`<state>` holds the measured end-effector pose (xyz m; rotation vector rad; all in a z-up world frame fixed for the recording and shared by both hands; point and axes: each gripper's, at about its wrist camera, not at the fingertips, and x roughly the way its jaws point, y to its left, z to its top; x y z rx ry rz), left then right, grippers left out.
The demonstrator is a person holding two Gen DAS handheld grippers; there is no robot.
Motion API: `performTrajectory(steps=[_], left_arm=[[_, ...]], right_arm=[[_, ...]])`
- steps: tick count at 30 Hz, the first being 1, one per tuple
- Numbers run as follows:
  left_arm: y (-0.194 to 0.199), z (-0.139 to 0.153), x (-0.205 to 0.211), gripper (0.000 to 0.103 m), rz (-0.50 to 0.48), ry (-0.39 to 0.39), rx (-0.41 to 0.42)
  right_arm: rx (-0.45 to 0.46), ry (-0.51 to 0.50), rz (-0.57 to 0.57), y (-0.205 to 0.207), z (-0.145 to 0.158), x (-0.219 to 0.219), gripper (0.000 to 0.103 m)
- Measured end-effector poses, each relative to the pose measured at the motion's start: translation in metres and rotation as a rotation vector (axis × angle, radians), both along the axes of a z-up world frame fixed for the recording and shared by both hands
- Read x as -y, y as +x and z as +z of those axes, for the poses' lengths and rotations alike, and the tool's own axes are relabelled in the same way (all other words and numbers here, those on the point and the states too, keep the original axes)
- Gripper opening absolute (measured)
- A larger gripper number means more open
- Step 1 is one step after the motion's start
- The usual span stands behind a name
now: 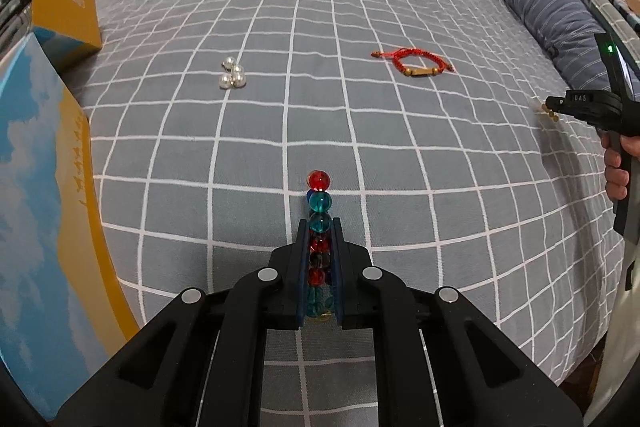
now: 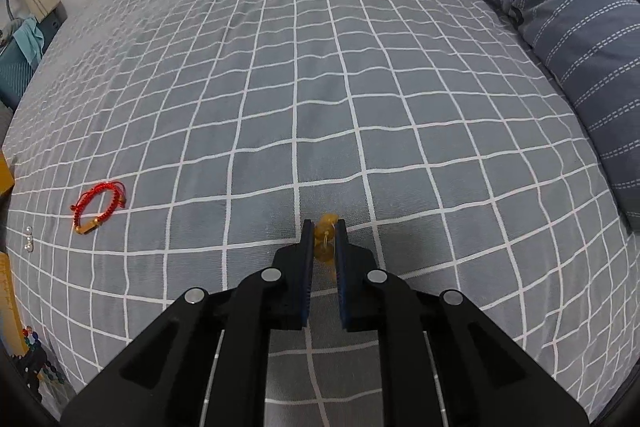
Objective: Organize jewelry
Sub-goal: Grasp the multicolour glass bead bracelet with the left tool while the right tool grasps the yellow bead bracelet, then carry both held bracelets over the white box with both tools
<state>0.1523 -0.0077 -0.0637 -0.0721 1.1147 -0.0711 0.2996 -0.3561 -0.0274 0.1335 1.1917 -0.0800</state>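
My left gripper (image 1: 320, 227) is shut on a bracelet of red, teal and dark glass beads (image 1: 319, 189), which sticks out past the fingertips just above the bed. My right gripper (image 2: 324, 227) is shut on a string of amber beads (image 2: 325, 239); it also shows at the right edge of the left wrist view (image 1: 550, 109). A red cord bracelet (image 1: 416, 63) with a gold tube lies on the bed, also seen in the right wrist view (image 2: 96, 207). A cluster of pearl beads (image 1: 232, 75) lies to its left.
The bed has a grey checked sheet (image 1: 360, 7). A yellow and blue box (image 1: 64, 11) stands at the left, with another blue and yellow box panel (image 1: 40, 207) near the camera. A striped blue pillow (image 2: 560, 27) lies along the right.
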Motion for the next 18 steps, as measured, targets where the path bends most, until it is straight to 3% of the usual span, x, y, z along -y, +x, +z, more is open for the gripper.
performTrajectory(steps=[10,18], left_arm=[[0.005,0.03,-0.003,0.009,-0.006,-0.015,0.036],[0.007,0.05,-0.01,0.009,0.001,-0.01,0.073]], right_arm=[[0.025,0.006,-0.015,-0.01,0.023,-0.005,0.009],[0.087,-0.006,0.017,-0.026,0.057,-0.035,0.009]])
